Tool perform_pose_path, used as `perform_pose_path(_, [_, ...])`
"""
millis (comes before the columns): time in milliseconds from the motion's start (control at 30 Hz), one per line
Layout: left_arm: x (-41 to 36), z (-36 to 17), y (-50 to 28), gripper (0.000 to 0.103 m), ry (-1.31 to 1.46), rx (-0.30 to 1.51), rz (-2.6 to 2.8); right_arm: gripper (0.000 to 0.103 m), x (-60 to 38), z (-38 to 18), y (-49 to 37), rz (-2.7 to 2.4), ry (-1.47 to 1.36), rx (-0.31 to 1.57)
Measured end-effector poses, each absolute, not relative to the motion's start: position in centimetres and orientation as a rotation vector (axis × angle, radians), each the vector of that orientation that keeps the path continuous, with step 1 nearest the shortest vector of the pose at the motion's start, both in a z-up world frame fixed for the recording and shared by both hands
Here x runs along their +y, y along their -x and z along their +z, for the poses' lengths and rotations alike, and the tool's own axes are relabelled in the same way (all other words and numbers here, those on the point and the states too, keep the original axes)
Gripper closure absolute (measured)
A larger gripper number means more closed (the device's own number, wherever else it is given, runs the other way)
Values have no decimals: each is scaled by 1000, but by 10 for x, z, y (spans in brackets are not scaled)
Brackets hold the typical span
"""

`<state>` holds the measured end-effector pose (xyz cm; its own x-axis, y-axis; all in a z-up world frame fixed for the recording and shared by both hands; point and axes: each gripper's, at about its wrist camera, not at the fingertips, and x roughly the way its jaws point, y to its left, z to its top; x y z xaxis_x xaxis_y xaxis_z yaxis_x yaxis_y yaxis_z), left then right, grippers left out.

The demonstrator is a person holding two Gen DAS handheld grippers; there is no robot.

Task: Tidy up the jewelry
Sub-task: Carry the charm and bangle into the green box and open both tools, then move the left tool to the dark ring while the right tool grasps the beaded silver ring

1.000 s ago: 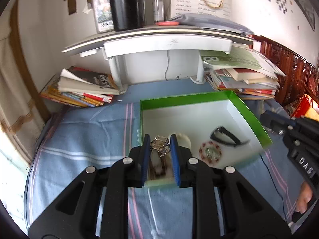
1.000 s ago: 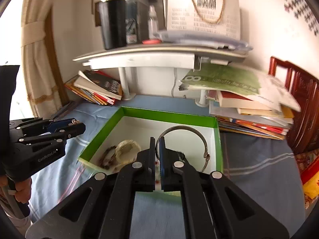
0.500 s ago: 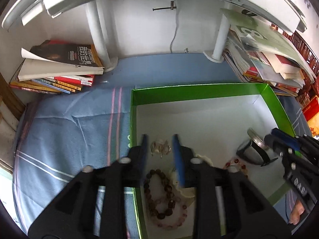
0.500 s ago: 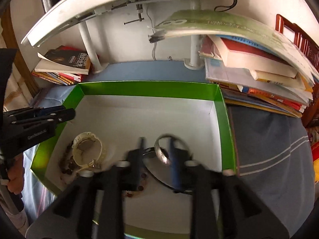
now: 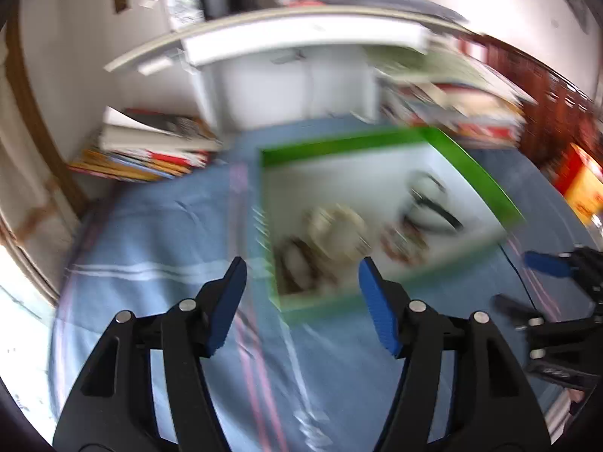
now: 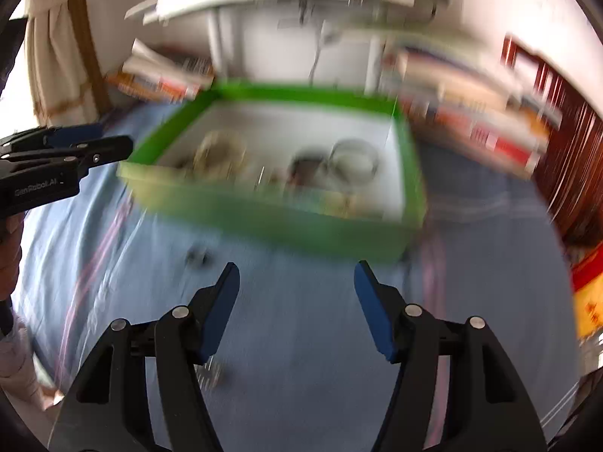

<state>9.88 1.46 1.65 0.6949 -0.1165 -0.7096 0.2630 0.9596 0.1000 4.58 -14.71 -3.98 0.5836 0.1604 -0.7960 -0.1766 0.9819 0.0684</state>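
Observation:
Both views are motion-blurred. A green box (image 5: pixel 339 145) with a white floor lies on the blue cloth. It holds a cream bangle (image 5: pixel 335 229), a dark beaded bracelet (image 5: pixel 297 263), a red beaded bracelet (image 5: pixel 403 239) and a black band (image 5: pixel 429 203). My left gripper (image 5: pixel 301 267) hangs over the box's near left corner, jaws opening with nothing between them. My right gripper (image 6: pixel 296 267) hovers above the cloth in front of the box (image 6: pixel 282 222), jaws opening, empty. A silver bangle (image 6: pixel 354 158) lies inside. A small dark piece (image 6: pixel 198 256) rests on the cloth.
A white shelf (image 5: pixel 301 37) spans the back. Book stacks sit at the back left (image 5: pixel 150 147) and back right (image 5: pixel 452 113). A dark wooden chair (image 6: pixel 565 158) and a red-yellow box (image 5: pixel 580 188) stand to the right. A small shiny item (image 6: pixel 213 373) lies by the right gripper's left finger.
Both grippers let go of their jewelry in the box, opened wide and drew back toward the near side. The silver bangle and the metal piece stayed in the box.

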Motion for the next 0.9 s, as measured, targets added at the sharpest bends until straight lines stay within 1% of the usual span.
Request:
perform_pose_path(100, [-5, -19, -95, 41, -250, 874, -245, 41, -133, -59, -24, 278, -11, 987])
perform_pose_path(233, [-14, -44, -102, 43, -258, 949, -230, 41, -115, -74, -11, 304, 30, 1016])
perform_pose_path(267, [-16, -46, -102, 43, -258, 954, -233, 45, -114, -76, -11, 301, 37, 1018])
perform_pose_path(300, [-18, -48, -102, 43, -256, 959, -239, 54, -112, -78, -10, 283, 57, 1005])
perform_pose_path(333, [-19, -50, -103, 43, -250, 970, -241, 60, -112, -77, -10, 272, 72, 1001])
perform_pose_path(400, [-20, -53, -106, 43, -250, 976, -239, 81, -113, -76, -12, 252, 85, 991])
perform_pose_path(800, [-37, -72, -113, 43, -223, 1000, -296, 82, -135, -75, -20, 163, 24, 965])
perform_pose_path(833, [-38, -73, -113, 44, -229, 1000, -296, 82, -137, -76, -22, 160, 22, 965])
perform_pose_path(900, [-39, -75, -113, 49, -232, 992, -295, 82, -138, -75, -24, 156, 19, 963])
